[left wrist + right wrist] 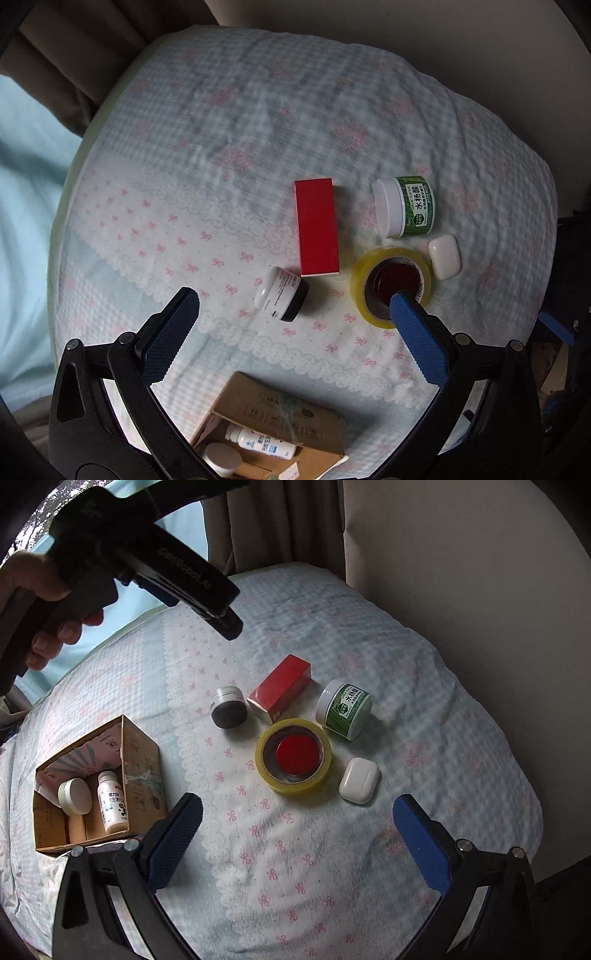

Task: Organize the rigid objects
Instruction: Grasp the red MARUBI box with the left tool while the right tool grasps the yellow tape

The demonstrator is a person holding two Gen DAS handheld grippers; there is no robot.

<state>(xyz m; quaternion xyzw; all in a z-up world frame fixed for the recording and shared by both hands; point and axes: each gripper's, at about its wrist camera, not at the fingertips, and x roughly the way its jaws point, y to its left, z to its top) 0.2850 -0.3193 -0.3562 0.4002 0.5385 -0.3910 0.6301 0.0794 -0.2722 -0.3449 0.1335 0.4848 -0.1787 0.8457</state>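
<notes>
On the bed cover lie a red box, a black-and-white jar on its side, a green-labelled white jar, a yellow tape roll with a red disc inside, and a white earbud case. My left gripper is open and empty, above the black-and-white jar. My right gripper is open and empty, near the tape roll. The left gripper's body shows in the right wrist view.
An open cardboard box stands at the bed's near side, holding a white bottle and a white-lidded jar. Curtains and a wall lie beyond the bed.
</notes>
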